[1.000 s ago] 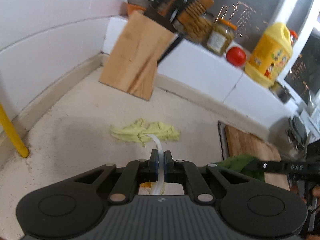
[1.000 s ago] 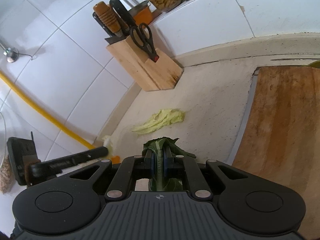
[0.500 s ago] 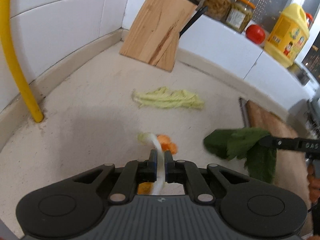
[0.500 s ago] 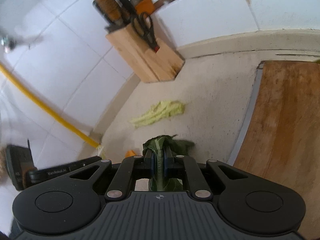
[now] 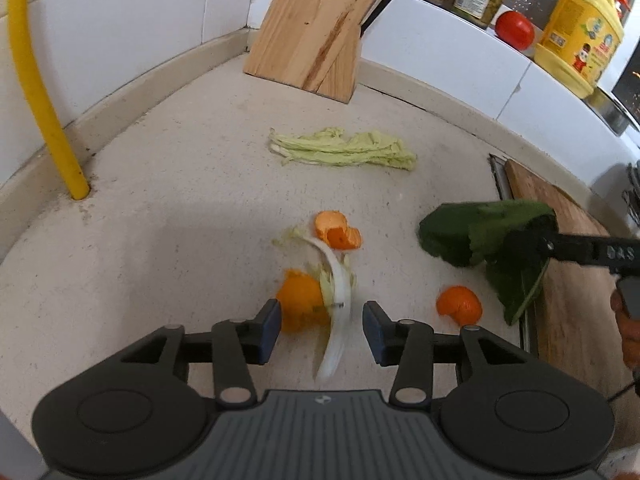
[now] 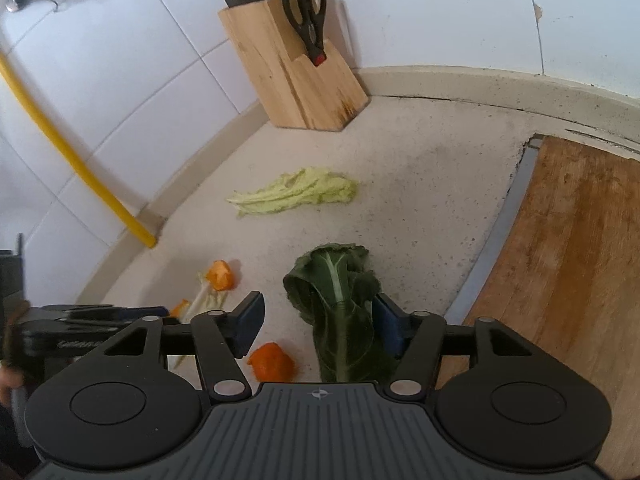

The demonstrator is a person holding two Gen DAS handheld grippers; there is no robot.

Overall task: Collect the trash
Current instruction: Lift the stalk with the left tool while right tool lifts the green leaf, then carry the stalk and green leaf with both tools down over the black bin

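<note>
Lying on the counter (image 5: 168,184): pale stalk (image 5: 338,300) between the opening jaws of the left gripper (image 5: 322,328), pads clear of it, beside 3 orange peels (image 5: 338,232). Showing only in the right wrist view: dark green leaf (image 6: 340,304) between the opening right gripper (image 6: 318,320), brushing 1 pad. Both pointing steeply downward. Pale lettuce (image 5: 344,152) lying beyond, near the knife block (image 5: 312,28).
</note>
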